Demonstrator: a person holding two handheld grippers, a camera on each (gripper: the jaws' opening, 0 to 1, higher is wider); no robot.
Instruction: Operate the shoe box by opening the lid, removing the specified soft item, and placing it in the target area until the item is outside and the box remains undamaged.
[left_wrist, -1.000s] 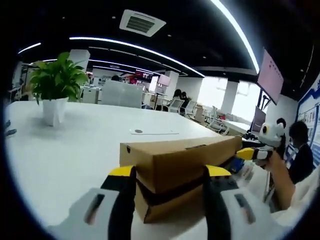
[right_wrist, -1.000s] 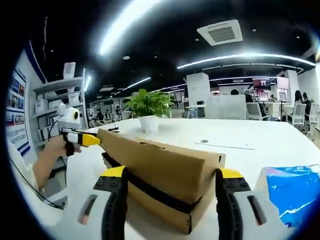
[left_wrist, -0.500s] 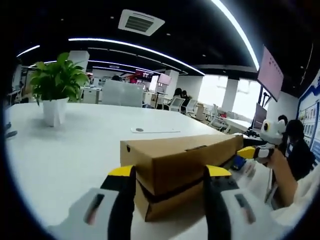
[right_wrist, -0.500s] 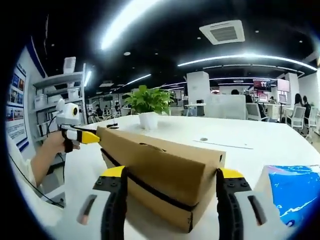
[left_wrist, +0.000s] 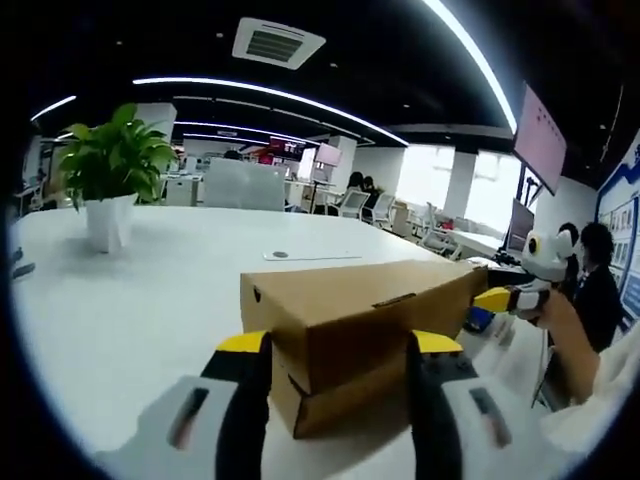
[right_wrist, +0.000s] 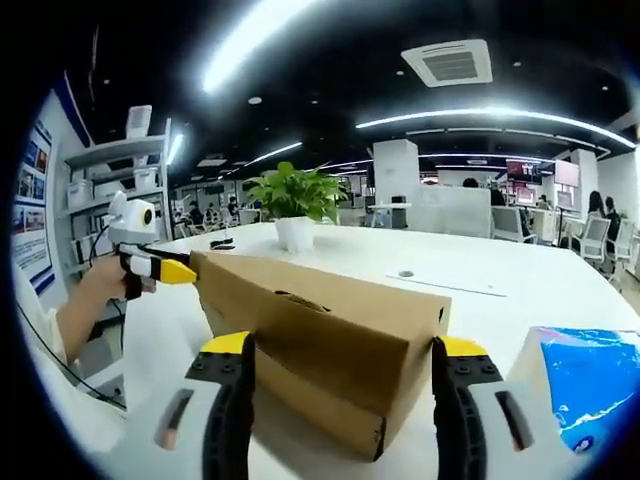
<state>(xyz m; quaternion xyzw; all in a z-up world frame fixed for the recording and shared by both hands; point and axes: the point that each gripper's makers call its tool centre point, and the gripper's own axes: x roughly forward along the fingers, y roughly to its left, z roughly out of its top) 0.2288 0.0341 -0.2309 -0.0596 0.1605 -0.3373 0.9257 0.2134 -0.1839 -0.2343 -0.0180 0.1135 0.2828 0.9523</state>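
The left gripper (left_wrist: 335, 385) stands at one end of a cardboard shoe box (left_wrist: 360, 335) on a white table (left_wrist: 130, 300), its yellow-tipped jaws spread to either side of the box's near end; the box end sits just ahead of and between them, and whether either jaw touches cardboard cannot be told. At the opposite end the right gripper (right_wrist: 340, 385) mirrors it, jaws likewise spread wide with the box's other end between them. The lid (right_wrist: 320, 305) is seated down over the base (right_wrist: 330, 410), so the opening step appears to be in hand and the soft item, presumably inside, is out of sight.

Judged from this, a clean lift calls for both ends rising together: each gripper should catch the lid's lower edge rather than the base, and raise it level, since a lift at one end alone could rack the lid and crease a cardboard corner. A light pinch should be enough; squeezing the side walls hard risks denting the box.

Both tools are held low and roughly level, pointed along the box's length and at each other. In the left gripper view, the right tool's yellow tip sits beyond the box's far end, to the right, with the person's hand (left_wrist: 565, 335) behind it; in the right gripper view, the left tool's tip and the other hand (right_wrist: 95, 300) lie beyond the far end, to the left. A blue packet (right_wrist: 585, 385) lies just right of the right gripper. A potted plant (left_wrist: 112, 175) stands well beyond the left gripper, to its left.
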